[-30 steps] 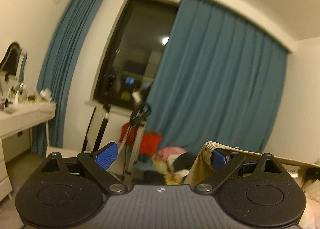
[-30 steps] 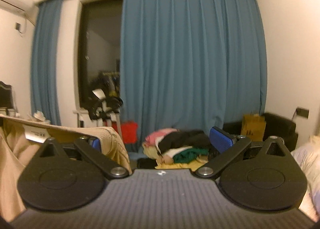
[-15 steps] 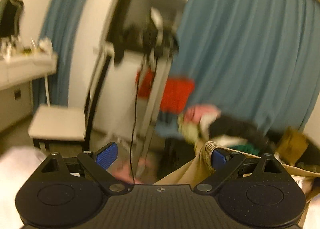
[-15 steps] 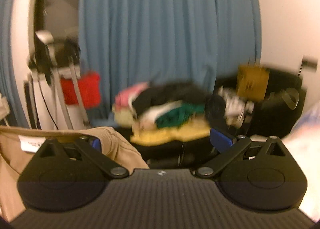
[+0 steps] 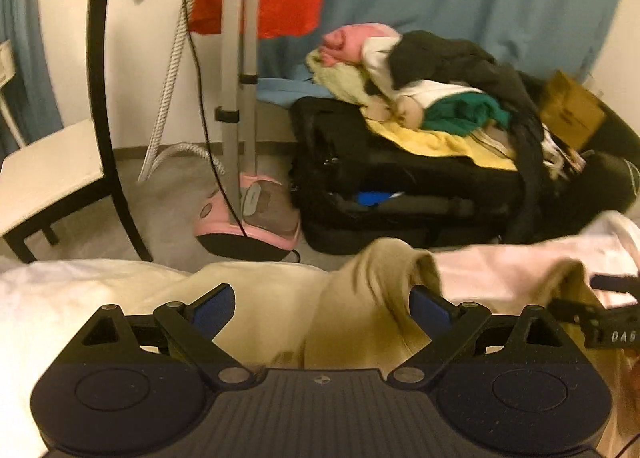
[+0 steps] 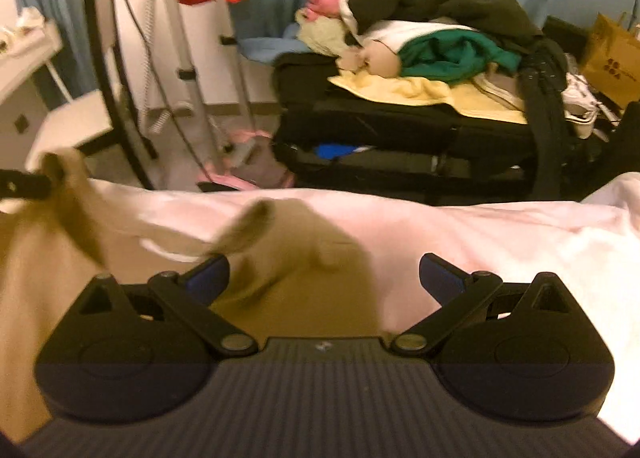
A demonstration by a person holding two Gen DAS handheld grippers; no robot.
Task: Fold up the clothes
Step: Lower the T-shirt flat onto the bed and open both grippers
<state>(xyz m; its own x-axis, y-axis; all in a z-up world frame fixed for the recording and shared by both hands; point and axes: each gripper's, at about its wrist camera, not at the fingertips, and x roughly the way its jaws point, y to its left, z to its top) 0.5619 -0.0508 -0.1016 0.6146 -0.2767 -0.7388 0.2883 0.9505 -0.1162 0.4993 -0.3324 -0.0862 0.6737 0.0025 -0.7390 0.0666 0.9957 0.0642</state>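
With the tan garment [image 5: 360, 310] bunched on the white bed [image 6: 500, 234], the left gripper [image 5: 320, 308] and right gripper [image 6: 324, 278] both have fingers spread, unclamped, so loose humped cloth may slump and crease unevenly.

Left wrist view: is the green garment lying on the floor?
No, the green garment lies on top of the clothes pile stacked on the black suitcase.
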